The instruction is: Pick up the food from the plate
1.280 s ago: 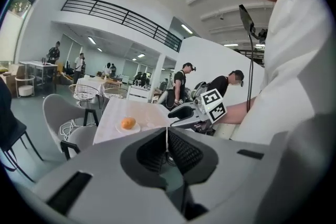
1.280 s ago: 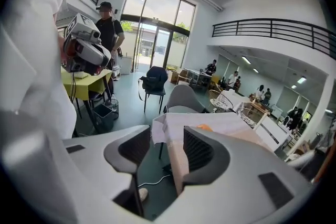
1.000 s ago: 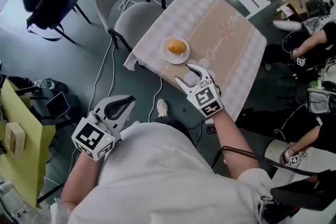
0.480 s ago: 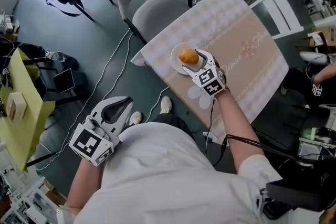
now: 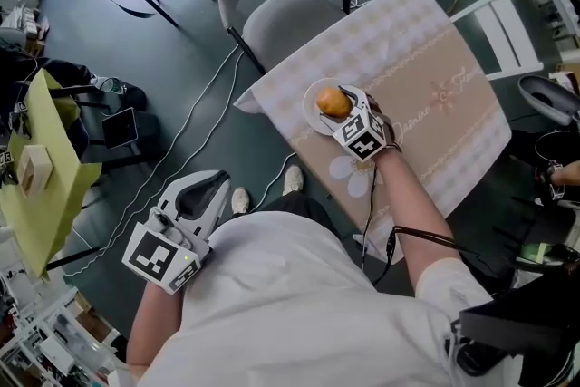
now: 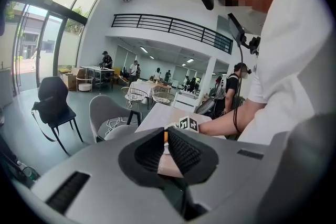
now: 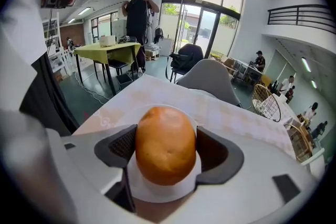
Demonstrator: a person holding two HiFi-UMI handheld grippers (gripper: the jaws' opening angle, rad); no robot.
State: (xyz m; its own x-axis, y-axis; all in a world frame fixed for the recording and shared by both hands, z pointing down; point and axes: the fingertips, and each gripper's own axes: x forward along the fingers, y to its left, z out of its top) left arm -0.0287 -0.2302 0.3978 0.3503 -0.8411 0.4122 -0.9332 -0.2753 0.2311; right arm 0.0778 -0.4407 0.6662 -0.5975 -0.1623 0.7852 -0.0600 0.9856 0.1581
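Right tool (image 5: 339, 107) reaches over the far left part of the cloth-covered bench (image 5: 435, 131), its jaws opening on either side of the orange food (image 7: 165, 144), which rests on the white plate (image 5: 311, 107). Left tool (image 5: 215, 188) hangs near the person's body, well clear of the bench, jaws almost together and empty.

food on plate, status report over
Right gripper jaws opening around food, not gripped. Food on plate. Left gripper shut, empty. Nothing blocking.
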